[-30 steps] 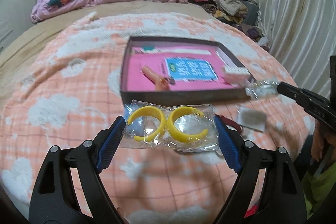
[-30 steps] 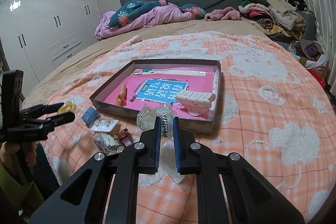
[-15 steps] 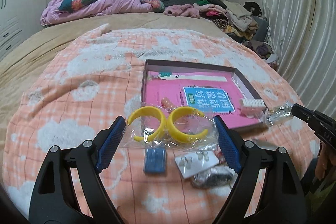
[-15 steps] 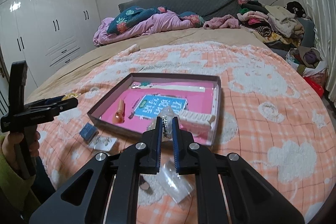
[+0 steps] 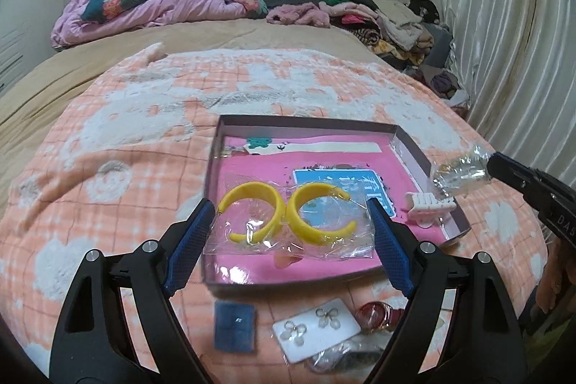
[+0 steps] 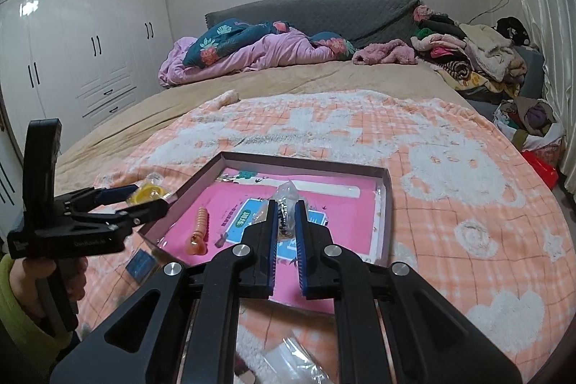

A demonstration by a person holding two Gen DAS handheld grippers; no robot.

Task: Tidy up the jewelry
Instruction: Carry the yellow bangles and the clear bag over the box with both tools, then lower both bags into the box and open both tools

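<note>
left wrist view: left gripper (image 5: pixel 288 229) clamped across a clear bag (image 5: pixel 288 233) holding two yellow c-shaped hoops (image 5: pixel 284 216); jaws stand wide, blue pads (image 5: pixel 189 242) pressing the bag's two side edges. bag hangs over the near half of the box (image 5: pixel 414 146), a shallow open tray with a pink printed liner, sitting on the orange-and-white blanket (image 5: pixel 126 139).

inside the box: white claw clip (image 5: pixel 430 209) at the right wall, and in the right wrist view an orange ridged clip (image 6: pixel 199 233) near the left wall.

right gripper (image 5: pixel 495 164) enters from the right edge, tip pinching a small crumpled clear bag (image 5: pixel 459 173) with something metallic inside, held in the air beside the box's right wall. right wrist view: right jaws nearly together, pinching that same small bag (image 6: pixel 286 204) between the pads, over the box interior. contents too small to identify.

on the blanket in front of the box: blue square card (image 5: pixel 234 326), white card with flower studs (image 5: pixel 316 328), a reddish item (image 5: pixel 378 315) beside it, more clear packets at the bottom edge, partly hidden by the gripper.

right wrist view also shows the left gripper (image 6: pixel 144 197) at far left, side-on, hoops bag in its jaws, held by a hand (image 6: pixel 70 279) in a yellow-green sleeve (image 6: pixel 21 319).
</note>
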